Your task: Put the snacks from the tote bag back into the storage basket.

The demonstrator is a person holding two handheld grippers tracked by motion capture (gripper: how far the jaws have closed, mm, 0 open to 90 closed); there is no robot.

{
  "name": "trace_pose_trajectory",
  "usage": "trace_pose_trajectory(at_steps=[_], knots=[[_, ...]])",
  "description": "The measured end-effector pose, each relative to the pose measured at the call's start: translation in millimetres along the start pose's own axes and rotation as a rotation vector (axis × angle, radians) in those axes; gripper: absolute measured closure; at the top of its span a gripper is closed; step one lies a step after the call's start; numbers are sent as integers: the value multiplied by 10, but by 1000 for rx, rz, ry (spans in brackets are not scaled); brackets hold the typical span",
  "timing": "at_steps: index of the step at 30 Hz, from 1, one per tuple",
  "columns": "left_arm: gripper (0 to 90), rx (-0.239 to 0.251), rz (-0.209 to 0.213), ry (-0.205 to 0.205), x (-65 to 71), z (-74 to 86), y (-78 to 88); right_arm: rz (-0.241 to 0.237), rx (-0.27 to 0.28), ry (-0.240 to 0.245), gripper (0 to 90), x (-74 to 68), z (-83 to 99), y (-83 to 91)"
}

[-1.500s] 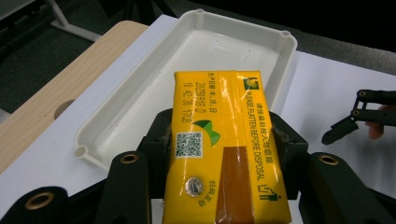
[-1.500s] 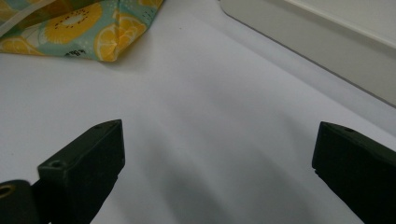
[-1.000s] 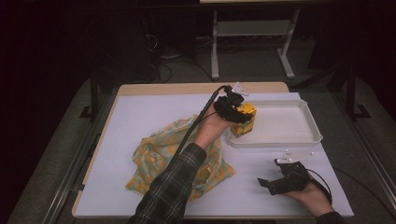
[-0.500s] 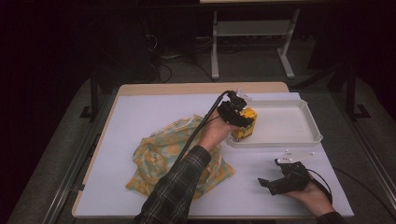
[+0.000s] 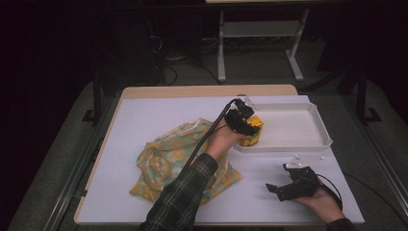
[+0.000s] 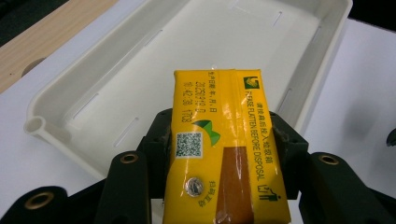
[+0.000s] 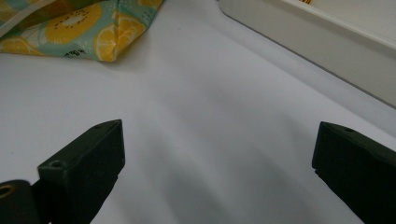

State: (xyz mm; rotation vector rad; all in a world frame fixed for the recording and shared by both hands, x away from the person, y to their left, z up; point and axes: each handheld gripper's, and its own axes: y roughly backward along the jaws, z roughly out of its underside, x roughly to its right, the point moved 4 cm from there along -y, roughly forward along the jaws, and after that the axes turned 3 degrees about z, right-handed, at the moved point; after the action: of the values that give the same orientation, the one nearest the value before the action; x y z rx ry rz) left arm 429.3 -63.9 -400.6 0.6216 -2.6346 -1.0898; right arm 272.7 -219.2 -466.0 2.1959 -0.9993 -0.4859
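My left gripper [image 5: 248, 126] is shut on a yellow drink carton [image 5: 255, 131], holding it over the near left corner of the white tray [image 5: 308, 143]. In the left gripper view the carton [image 6: 224, 149] lies between the two black jaws, its printed top facing the camera, above the tray's near rim [image 6: 70, 140]. My right gripper [image 5: 285, 188] rests low over the white table cover near the front right, jaws wide apart with nothing between them [image 7: 217, 158].
A crumpled fruit-print cloth bag [image 5: 178, 156] lies mid-table under the left forearm; its corner [image 7: 93, 32] shows in the right gripper view, with the tray's side wall [image 7: 327, 51] beyond. The table's wooden edge [image 5: 192, 90] runs along the back.
The left gripper has sunk a little with the carton, closer to the tray's corner. The right gripper has stayed put.
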Motion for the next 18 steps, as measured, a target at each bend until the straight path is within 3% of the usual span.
trace_pose_trajectory(at_steps=[13,18], knots=[[506,-14,-5,-15,19,55,9,-3,3,-4,21,-4,-17,3],[436,-10,34,10,-3,64,61,-9,-4,4,20,1,-10,-5]])
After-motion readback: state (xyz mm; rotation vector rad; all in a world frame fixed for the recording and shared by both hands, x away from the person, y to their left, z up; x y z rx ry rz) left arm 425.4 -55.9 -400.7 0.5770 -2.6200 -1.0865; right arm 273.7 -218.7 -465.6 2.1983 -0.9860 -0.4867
